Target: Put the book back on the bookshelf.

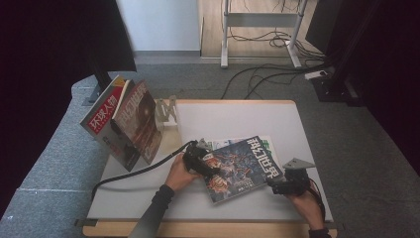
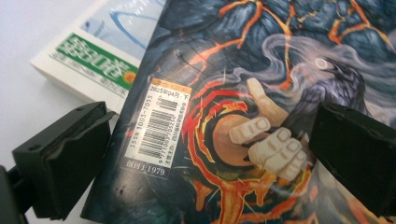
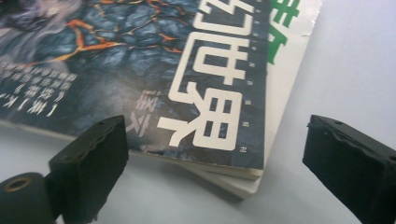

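Dark-covered magazine [image 1: 241, 168] lies atop a second, white one [image 2: 88, 60] on the table [image 1: 237, 119]; two more stand in a rack [image 1: 166, 113]. Left gripper [image 1: 210, 166], wide, straddles its barcode edge; right gripper [image 1: 277, 184], wide, faces its title corner.

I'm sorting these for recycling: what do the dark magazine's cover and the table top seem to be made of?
The dark magazine: coated paper with a slight gloss, judging by its printed art, barcode sticker and thin page edges. The table top: a smooth, matt, pale surface with a wood-coloured edge, probably laminate over board.
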Tool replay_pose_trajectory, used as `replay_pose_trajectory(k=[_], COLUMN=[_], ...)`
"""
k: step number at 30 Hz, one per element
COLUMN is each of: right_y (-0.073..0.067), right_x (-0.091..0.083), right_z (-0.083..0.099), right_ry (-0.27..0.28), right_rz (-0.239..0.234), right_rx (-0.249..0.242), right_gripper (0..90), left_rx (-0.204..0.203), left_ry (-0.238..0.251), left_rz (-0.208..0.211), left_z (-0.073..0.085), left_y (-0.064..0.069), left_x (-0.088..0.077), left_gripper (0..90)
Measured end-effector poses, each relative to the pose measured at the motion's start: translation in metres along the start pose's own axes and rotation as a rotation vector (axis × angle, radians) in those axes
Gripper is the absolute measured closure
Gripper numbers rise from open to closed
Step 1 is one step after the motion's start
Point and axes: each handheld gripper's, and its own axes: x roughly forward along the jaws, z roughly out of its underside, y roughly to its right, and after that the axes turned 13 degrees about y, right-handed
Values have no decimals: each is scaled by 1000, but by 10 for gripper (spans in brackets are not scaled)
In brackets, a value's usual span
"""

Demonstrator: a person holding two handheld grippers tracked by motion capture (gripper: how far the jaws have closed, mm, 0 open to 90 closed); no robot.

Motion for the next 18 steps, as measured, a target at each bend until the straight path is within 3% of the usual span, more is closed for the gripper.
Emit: replay_pose_trajectory(k=[8,13,18], right_y=[13,29,41], right_x=[9,20,31], right_z=[-8,-14,-21], right_ry=[-31,-39,-44], right_rz=[35,67,95], right_rx=[3,17,31], right_gripper=[22,15,14], left_rx=[11,21,42], left_ry=[-10,-21,-5], left_rz=[8,45,57], left_z=[8,12,17], left_y=[13,23,35], left_x=[-10,-14,-18], left_gripper=[3,3,22])
